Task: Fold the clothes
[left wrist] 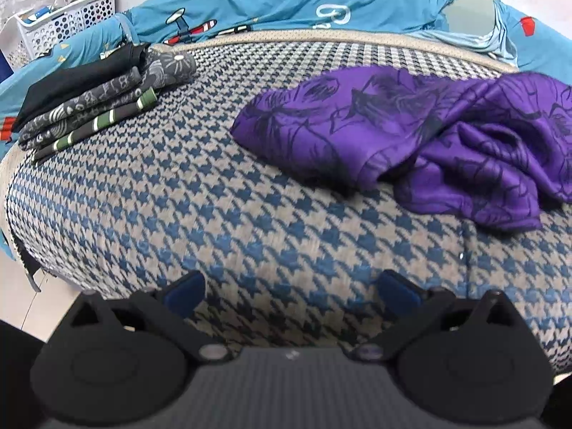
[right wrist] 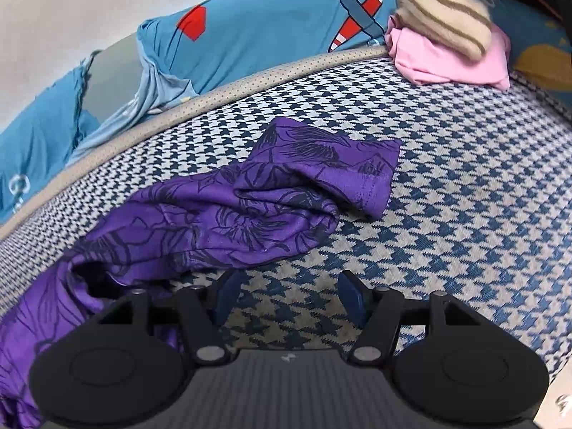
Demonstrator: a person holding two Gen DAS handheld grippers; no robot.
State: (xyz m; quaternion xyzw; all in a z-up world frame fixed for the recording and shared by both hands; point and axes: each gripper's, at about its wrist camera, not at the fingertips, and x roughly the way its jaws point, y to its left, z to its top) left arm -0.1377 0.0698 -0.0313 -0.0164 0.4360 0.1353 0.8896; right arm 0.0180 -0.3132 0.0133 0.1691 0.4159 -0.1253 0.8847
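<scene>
A crumpled purple garment [left wrist: 422, 136] with dark line drawings lies on the houndstooth bed cover [left wrist: 178, 214]; the right wrist view shows the same purple garment [right wrist: 221, 221] ahead and to the left. My left gripper [left wrist: 291, 291] hovers open over bare cover, well short of the garment, with nothing between its blue pads. My right gripper [right wrist: 287, 295] is also open over bare cover, its left finger beside the garment's near edge. A stack of folded dark clothes [left wrist: 93, 100] sits at the far left of the bed.
A pink cloth [right wrist: 447, 57] with a beige striped plush thing [right wrist: 443, 14] on it lies at the far right. Blue airplane-print bedding [left wrist: 286, 3] runs along the back. A white perforated basket [left wrist: 60, 21] stands past the bed's left corner, above pale floor [left wrist: 21, 286].
</scene>
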